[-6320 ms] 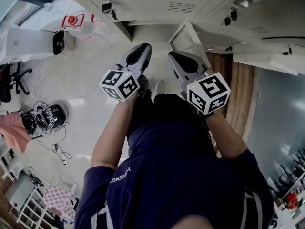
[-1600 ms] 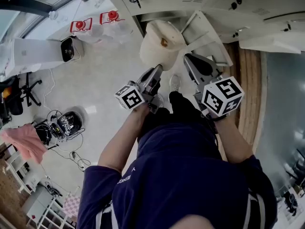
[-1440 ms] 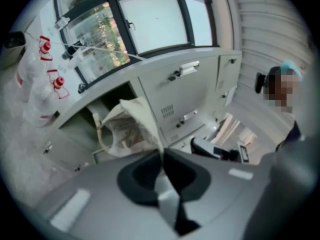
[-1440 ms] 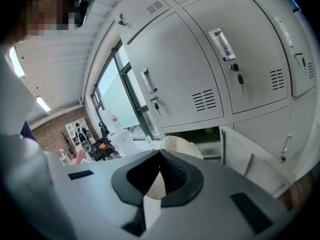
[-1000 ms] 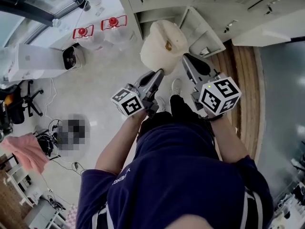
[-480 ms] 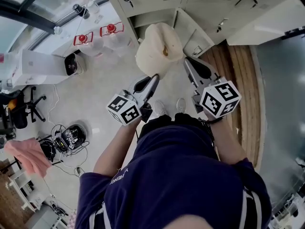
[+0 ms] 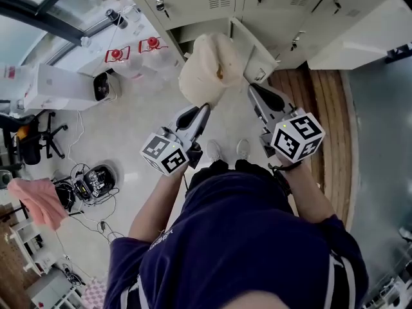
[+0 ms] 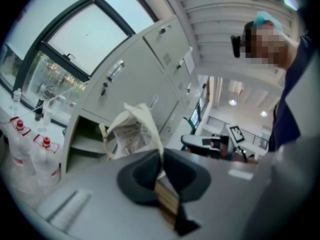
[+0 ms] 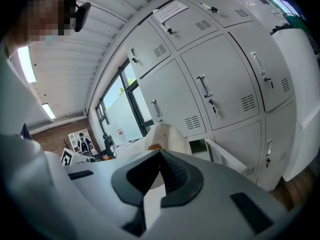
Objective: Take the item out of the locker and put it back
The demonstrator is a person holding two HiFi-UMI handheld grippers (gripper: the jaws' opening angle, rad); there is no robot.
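Observation:
A cream cap hangs in the air in front of the grey lockers. My left gripper is shut on the cap's lower edge and holds it up. In the left gripper view the cap rises from the closed jaws of that gripper, with the open locker compartment behind it. My right gripper is just right of the cap, shut and holding nothing. Seen from the right gripper, the cap shows behind the jaws, left of the open locker door.
The open compartment and its swung-out door lie beyond the cap. Water bottles with red caps and a white device stand on the floor at left. Cables and a pink cloth are farther left; a wooden strip runs at right.
Both grippers have risen and moved toward the lockers, carrying the cap with them. The left gripper has rolled, and the cap now hangs closer to the open compartment.

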